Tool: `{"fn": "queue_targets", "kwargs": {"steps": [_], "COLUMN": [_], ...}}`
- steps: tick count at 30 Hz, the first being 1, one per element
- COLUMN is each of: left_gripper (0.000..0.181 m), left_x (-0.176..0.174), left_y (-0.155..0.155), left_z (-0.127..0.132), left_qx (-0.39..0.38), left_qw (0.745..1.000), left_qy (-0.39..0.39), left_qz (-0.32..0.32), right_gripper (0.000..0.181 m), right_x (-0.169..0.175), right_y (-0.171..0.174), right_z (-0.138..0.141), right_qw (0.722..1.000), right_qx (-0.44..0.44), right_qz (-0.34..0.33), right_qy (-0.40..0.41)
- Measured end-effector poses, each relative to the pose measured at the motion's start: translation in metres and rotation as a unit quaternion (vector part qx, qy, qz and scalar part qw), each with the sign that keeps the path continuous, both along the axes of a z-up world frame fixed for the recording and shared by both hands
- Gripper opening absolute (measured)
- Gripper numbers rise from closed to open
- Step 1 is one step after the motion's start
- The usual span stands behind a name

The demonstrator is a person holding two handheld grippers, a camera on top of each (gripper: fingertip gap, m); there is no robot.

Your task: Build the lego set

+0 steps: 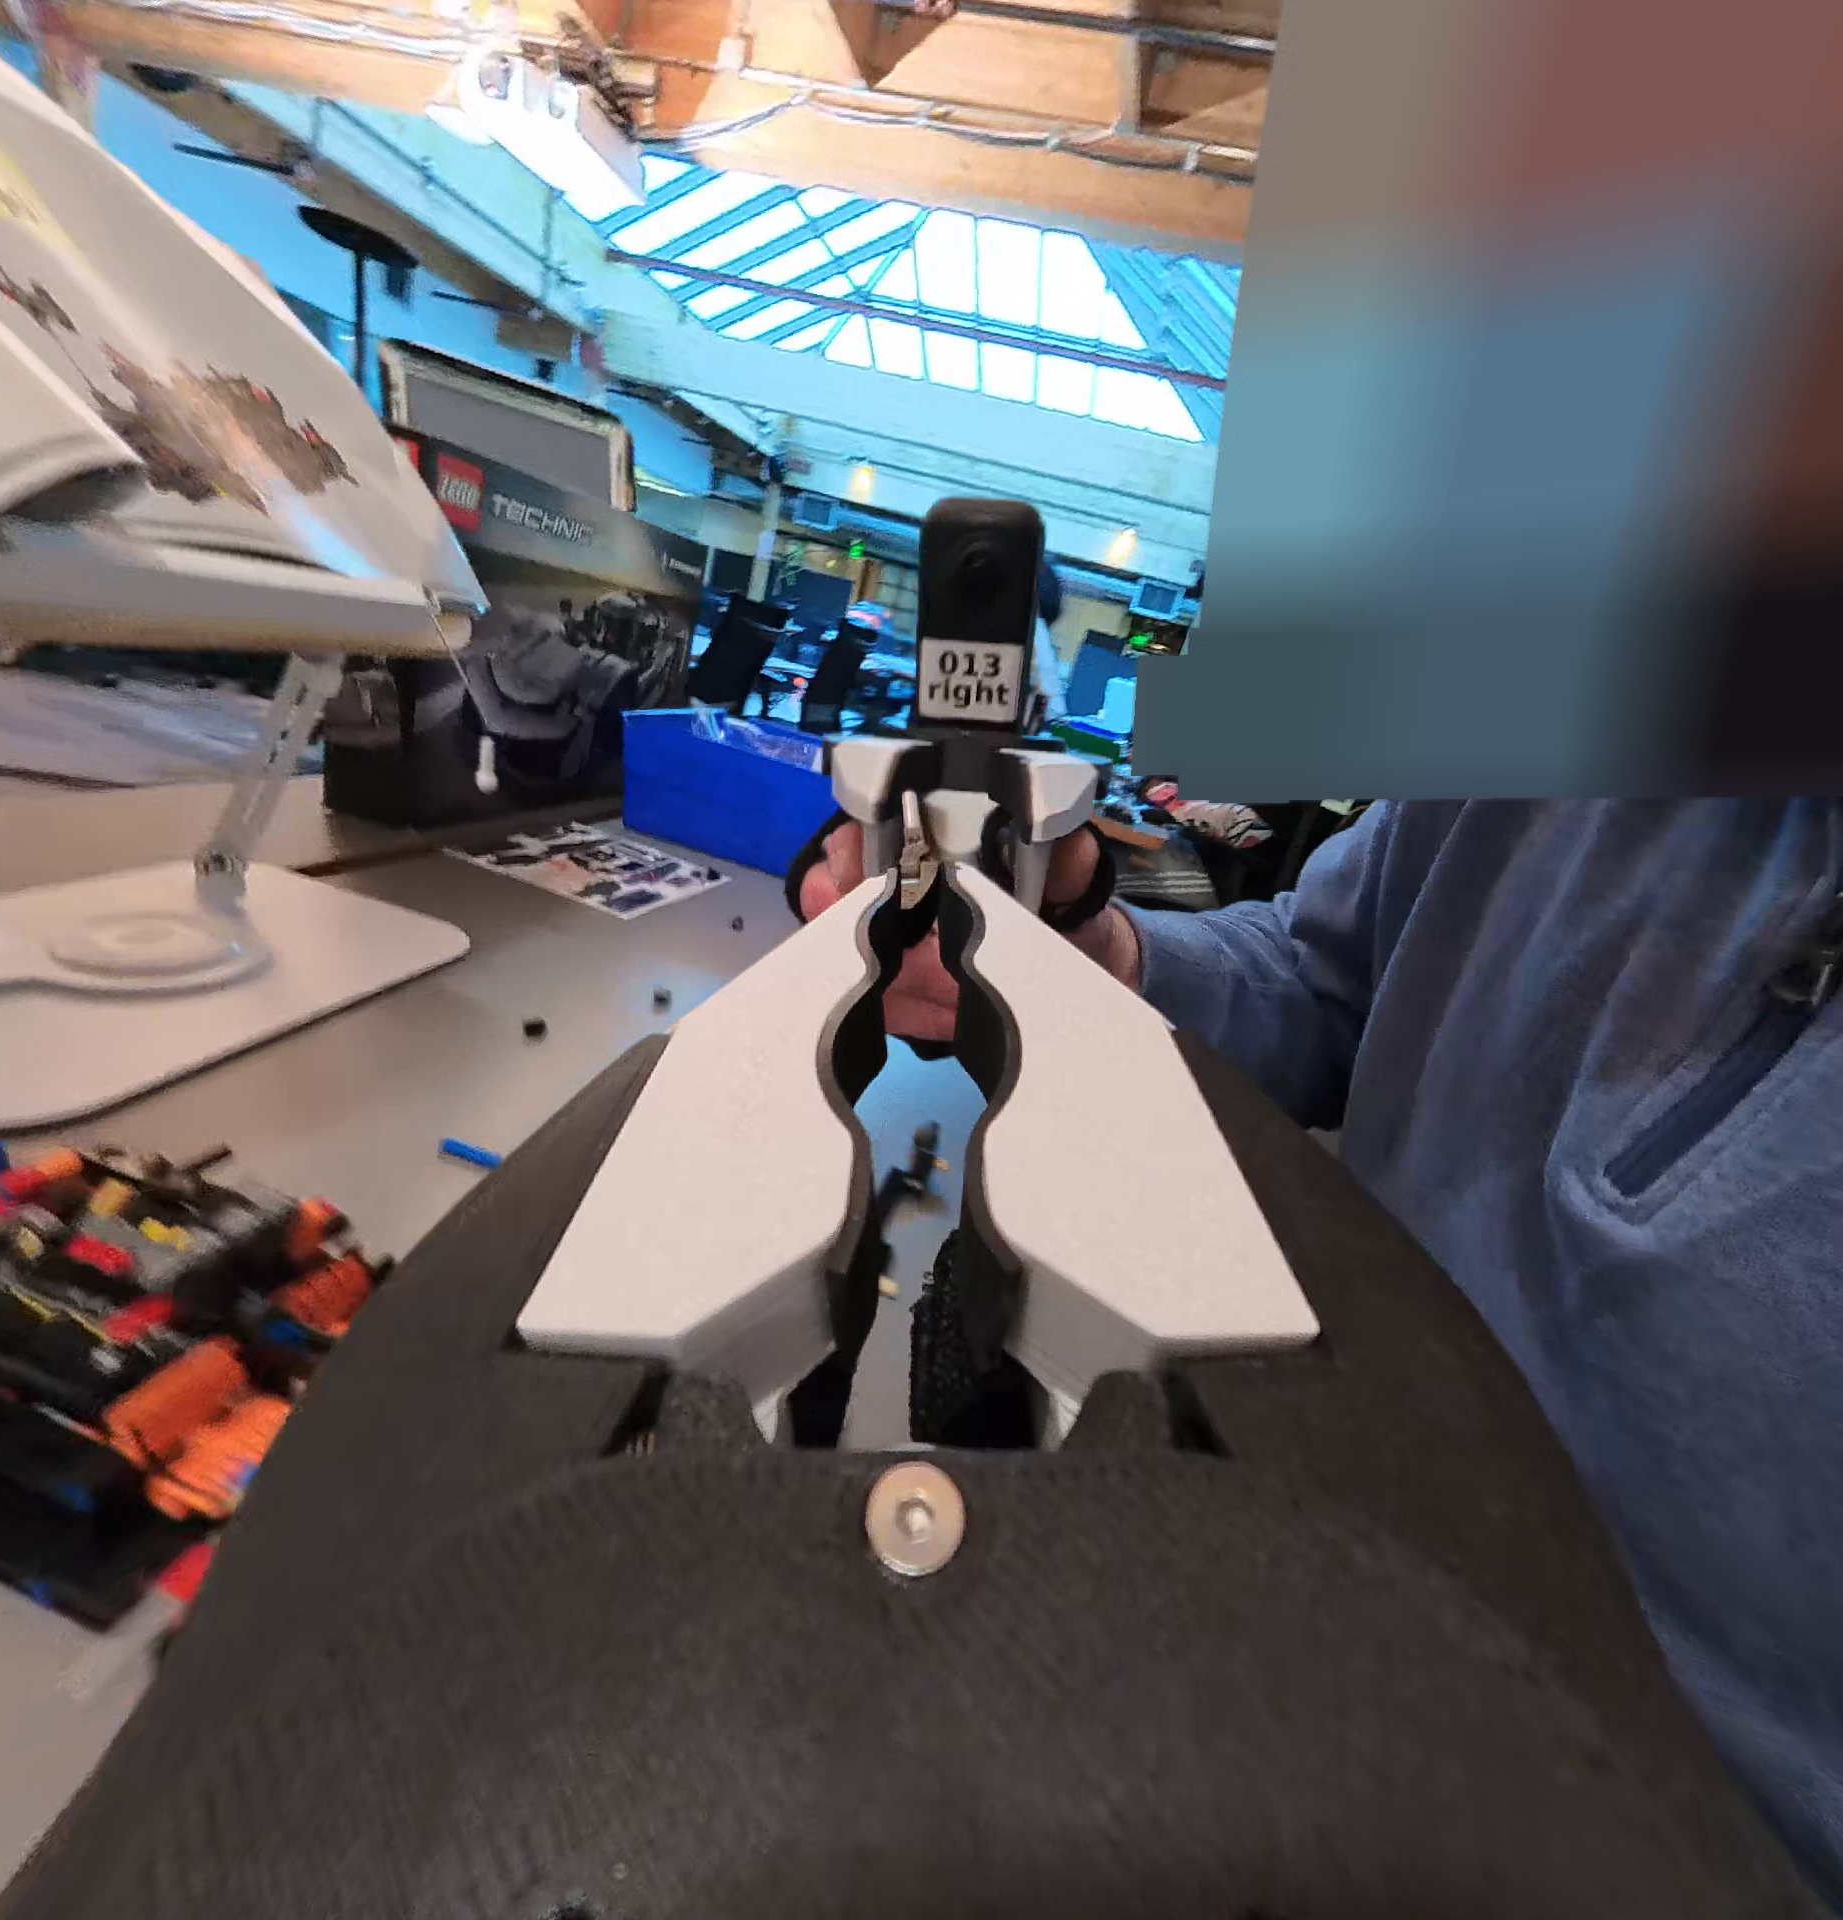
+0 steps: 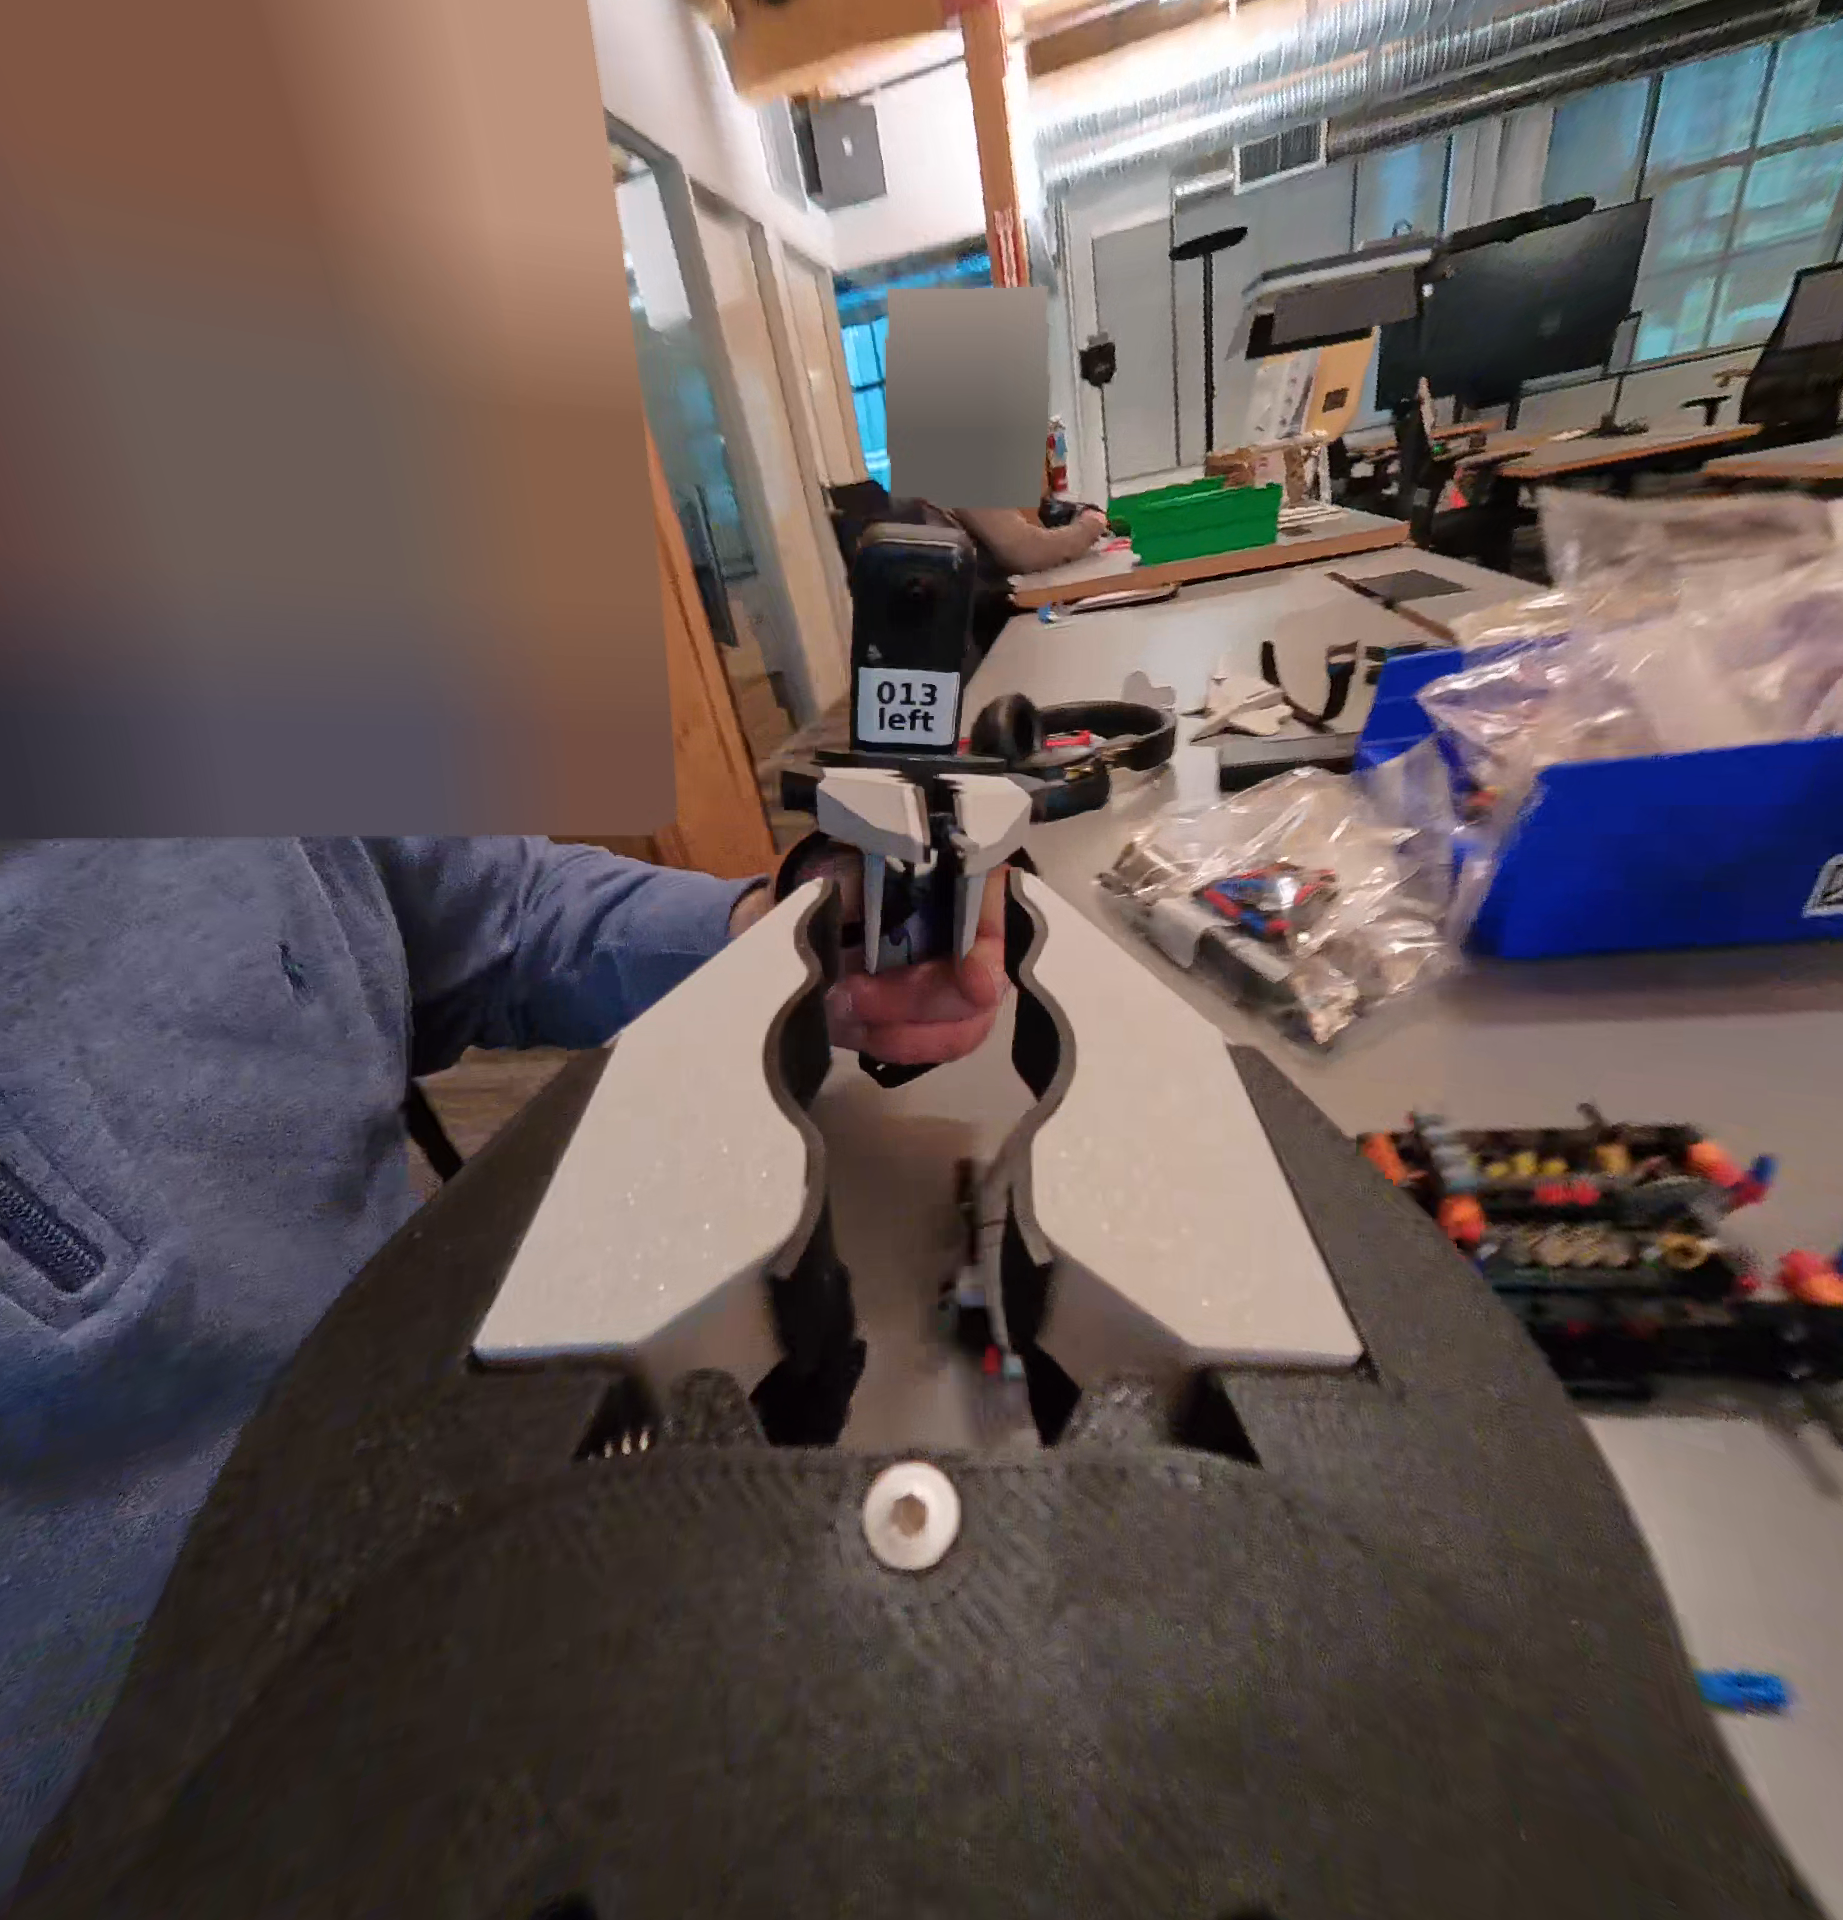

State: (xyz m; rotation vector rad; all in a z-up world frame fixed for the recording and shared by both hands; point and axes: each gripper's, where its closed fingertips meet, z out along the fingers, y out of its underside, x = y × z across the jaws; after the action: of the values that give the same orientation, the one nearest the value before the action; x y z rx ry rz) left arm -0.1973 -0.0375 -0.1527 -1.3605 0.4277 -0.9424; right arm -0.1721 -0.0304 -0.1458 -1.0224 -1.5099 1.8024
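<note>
My left gripper (image 1: pixel 922 883) has its tips nearly together on a small grey Lego piece (image 1: pixel 912 857) that sticks out past them. My right gripper (image 2: pixel 915 888) is open and empty, and it faces the left one above the table. From the right wrist view the left gripper (image 2: pixel 917 935) holds something small and dark. In the left wrist view the right gripper (image 1: pixel 953 831) is just beyond my left tips. A small Lego sub-assembly (image 2: pixel 984 1257) lies on the table below and also shows in the left wrist view (image 1: pixel 922 1153). The partly built black and orange model (image 1: pixel 138 1330) (image 2: pixel 1613 1247) lies to the side.
An instruction booklet (image 1: pixel 169 416) sits on a white stand (image 1: pixel 169 956) by the Lego box (image 1: pixel 543 582). A blue bin (image 2: pixel 1675 852) and clear bags of parts (image 2: pixel 1270 914) stand behind the model. A blue pin (image 1: pixel 470 1151) and small black pins (image 1: pixel 532 1029) lie loose. A person's blue sleeve (image 1: pixel 1260 935) is close. My left and right fingertips are right by each other.
</note>
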Motion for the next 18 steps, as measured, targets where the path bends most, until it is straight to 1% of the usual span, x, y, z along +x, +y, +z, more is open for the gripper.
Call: {"fn": "queue_targets", "kwargs": {"steps": [2, 4, 7, 9, 13, 18], "left_gripper": [0.004, 0.004, 0.004, 0.003, 0.004, 0.004], "left_x": [-0.008, -0.015, -0.025, -0.028, -0.026, -0.01], "left_y": [0.009, 0.013, 0.009, 0.005, -0.002, -0.004], "left_z": [0.008, 0.015, 0.028, 0.036, 0.047, 0.047], "left_qx": [0.011, 0.02, 0.036, 0.043, 0.049, 0.044], "left_qw": [1.0, 1.0, 0.999, 0.998, 0.997, 0.998], "left_qy": [0.005, 0.007, -0.024, -0.032, -0.032, -0.023], "left_qz": [-0.009, -0.003, 0.015, 0.034, 0.05, 0.045], "right_gripper": [0.029, 0.026, 0.028, 0.029, 0.027, 0.019], "right_x": [-0.018, -0.031, -0.042, -0.045, -0.045, -0.039], "right_y": [0.007, 0.011, 0.011, 0.008, 0.001, -0.009], "right_z": [0.007, 0.015, 0.027, 0.031, 0.031, 0.035], "right_qw": [1.0, 0.999, 1.0, 1.0, 1.0, 0.999], "right_qx": [0.022, 0.032, 0.021, 0.008, -0.013, -0.021], "right_qz": [-0.006, -0.007, -0.009, -0.01, -0.013, -0.023], "right_qy": [-0.009, -0.011, -0.005, -0.004, -0.011, -0.008]}}
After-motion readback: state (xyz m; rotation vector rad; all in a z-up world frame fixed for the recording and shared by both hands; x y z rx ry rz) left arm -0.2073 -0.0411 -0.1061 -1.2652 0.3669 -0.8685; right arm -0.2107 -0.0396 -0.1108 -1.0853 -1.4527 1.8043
